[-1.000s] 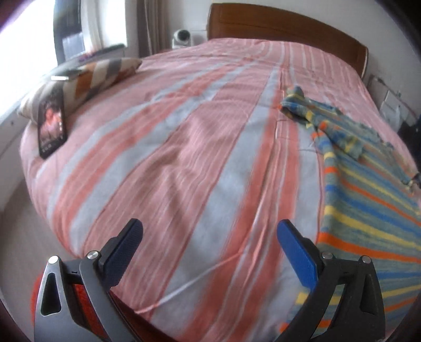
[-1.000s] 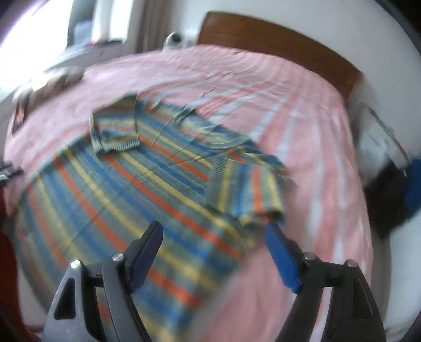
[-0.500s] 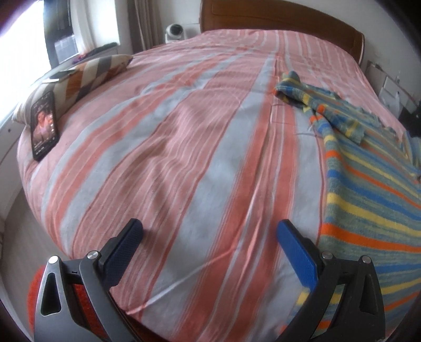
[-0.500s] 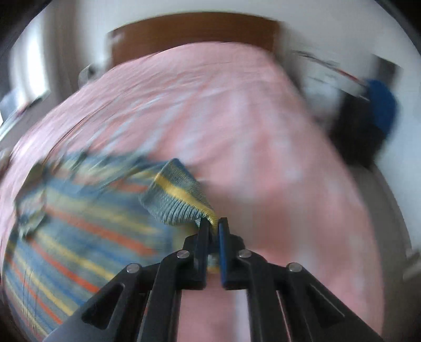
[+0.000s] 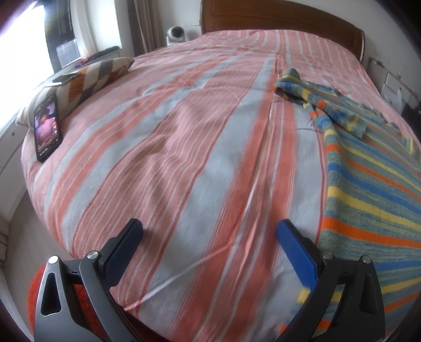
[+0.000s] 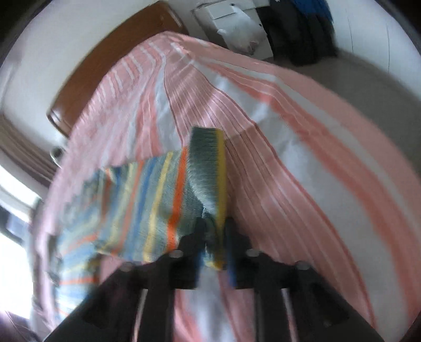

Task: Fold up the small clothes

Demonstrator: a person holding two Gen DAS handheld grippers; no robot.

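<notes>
A small knitted sweater (image 5: 368, 189) with blue, yellow, orange and grey stripes lies on the right side of the bed. Its left sleeve (image 5: 315, 97) is folded over the body. My left gripper (image 5: 209, 234) is open and empty, held over the bedspread left of the sweater's hem. My right gripper (image 6: 214, 231) is shut on the cuff of the sweater's right sleeve (image 6: 210, 168) and holds the sleeve lifted above the bed. The right wrist view is blurred.
The bed (image 5: 171, 157) has a pink, red and grey striped cover and a wooden headboard (image 5: 284, 18). A phone (image 5: 47, 129) leans on a striped pillow (image 5: 86, 79) at the left edge. A small white camera (image 5: 176, 34) stands behind. White furniture and dark clothes (image 6: 297, 29) sit beyond the bed's right side.
My right gripper closed on the right sleeve cuff, lifted it and swung round with it. My left gripper stayed open and shifted only slightly over the bedspread.
</notes>
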